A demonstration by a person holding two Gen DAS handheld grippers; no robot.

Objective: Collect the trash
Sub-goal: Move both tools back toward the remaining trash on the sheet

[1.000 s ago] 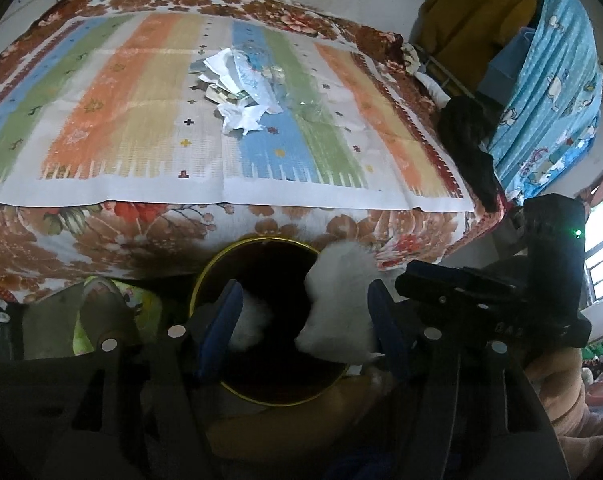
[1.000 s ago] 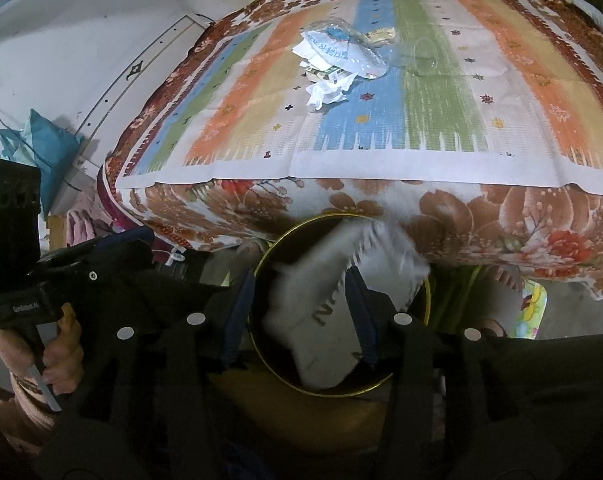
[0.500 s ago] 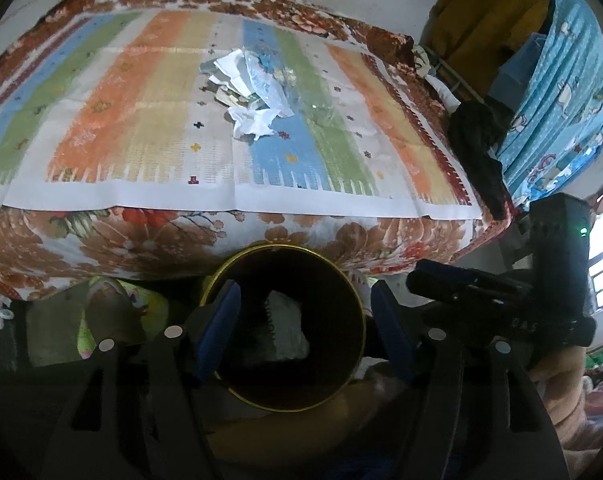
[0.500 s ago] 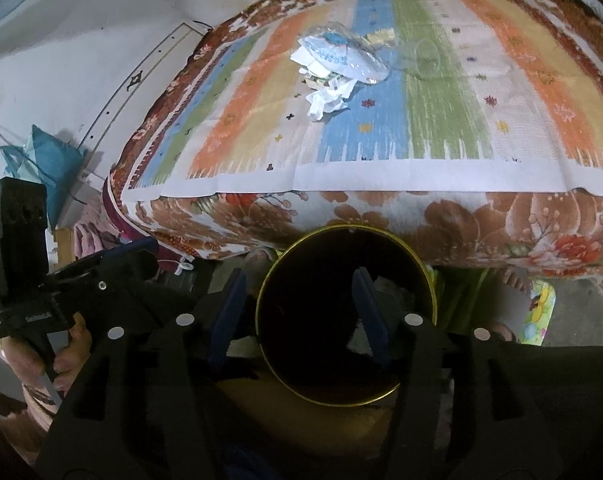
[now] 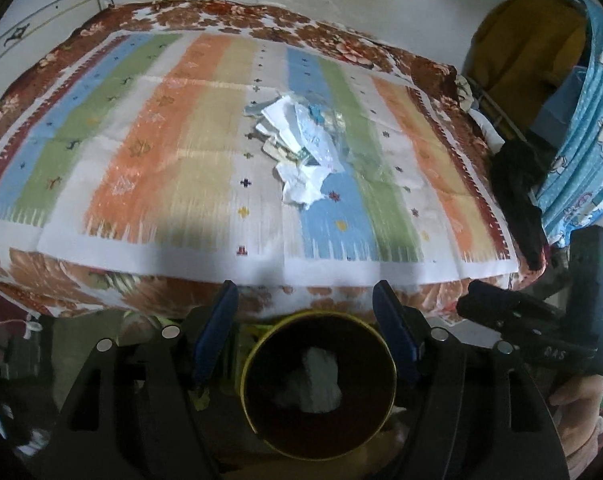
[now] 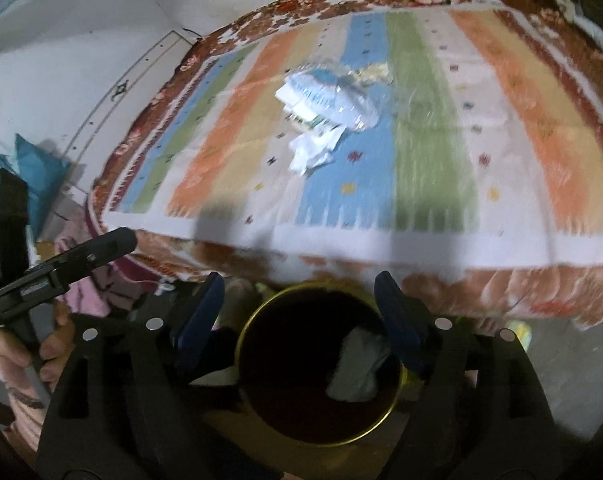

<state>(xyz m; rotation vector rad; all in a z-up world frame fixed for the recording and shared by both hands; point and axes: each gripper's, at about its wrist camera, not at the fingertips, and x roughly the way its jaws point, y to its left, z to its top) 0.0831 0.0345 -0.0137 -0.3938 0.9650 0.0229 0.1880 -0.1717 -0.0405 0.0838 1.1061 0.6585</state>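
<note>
**Paper dropped, grippers lifting toward the bed**

Both grippers have risen from the bin (image 5: 317, 384), whose crumpled paper (image 5: 311, 380) now lies inside. Left gripper (image 5: 307, 332) and right gripper (image 6: 301, 316) are spread, empty. Reach far to the trash pile (image 5: 301, 148) mid-bed; pinch the nearest white scrap (image 6: 313, 150) low against the striped cloth (image 5: 161, 168).

The bin (image 5: 318, 384) stands on the floor directly below and between the spread fingers of the left tool (image 5: 304, 332), and likewise under the right tool (image 6: 299, 320) — both tools hang over its mouth with nothing between their fingers. Crumpled paper (image 5: 313, 380) lies inside the bin, toward its right wall in the right wrist view (image 6: 359, 364). Ahead of both tools, past the bin, the bed (image 5: 101, 292) runs across, with a mat (image 5: 181, 160) spread on top. The trash pile (image 5: 301, 148) lies on the mat — well ahead of the tools, near the middle (image 6: 325, 120). The right tool shows at the right of the left wrist view (image 5: 533, 320).
</note>
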